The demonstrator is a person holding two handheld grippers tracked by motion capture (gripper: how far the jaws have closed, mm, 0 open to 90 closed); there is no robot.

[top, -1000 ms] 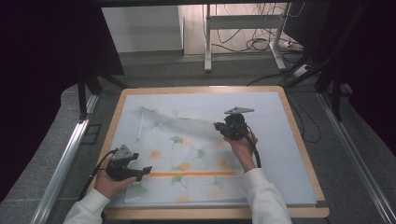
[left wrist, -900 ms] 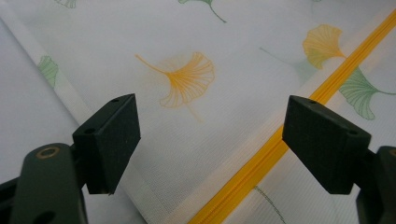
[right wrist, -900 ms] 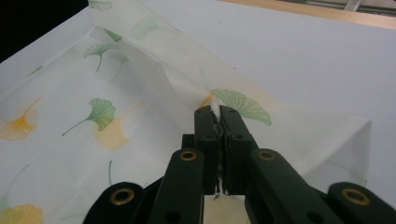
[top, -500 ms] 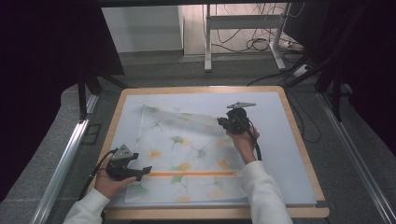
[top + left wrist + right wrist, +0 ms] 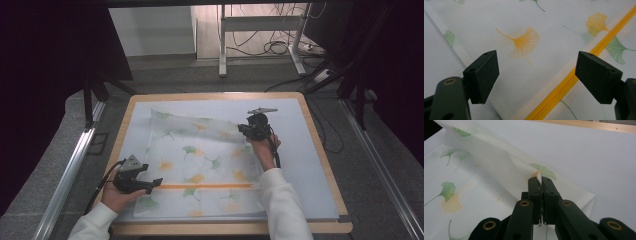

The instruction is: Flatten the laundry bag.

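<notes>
High view: A white cloth printed with ginkgo leaves (image 5: 195, 165) lies on a pale mat (image 5: 305, 165) set in a wooden-framed table (image 5: 320, 145). An orange zipper (image 5: 205, 186) runs across the cloth near its front edge. The far right part of the cloth is lifted and folded toward the left. The right gripper (image 5: 246, 129) sits at that lifted fold, over the far right area of the cloth, held by the right hand (image 5: 264, 147). The left gripper (image 5: 154, 184) rests at the front left of the cloth, near the left end of the zipper, held by the left hand (image 5: 117, 196). The 2 grippers are well apart.

Left gripper view: The 2 jaws stand wide apart, released, with nothing between the pads. Below them the cloth (image 5: 531, 62) lies flat. The zipper (image 5: 574, 75) runs diagonally under the gap, closer to the right-hand jaw. An orange leaf print (image 5: 522, 41) lies beyond the gap. The hemmed cloth edge and the bare mat (image 5: 436, 57) appear at the left.

Right gripper view: The right gripper (image 5: 541, 180) has its 2 jaws clenched on a pinched ridge of the cloth (image 5: 499, 162). The fabric rises from the mat (image 5: 586, 157) to the jaws and drapes away toward the upper left. A green leaf print (image 5: 544, 171) sits just beyond the jaw tips.
</notes>
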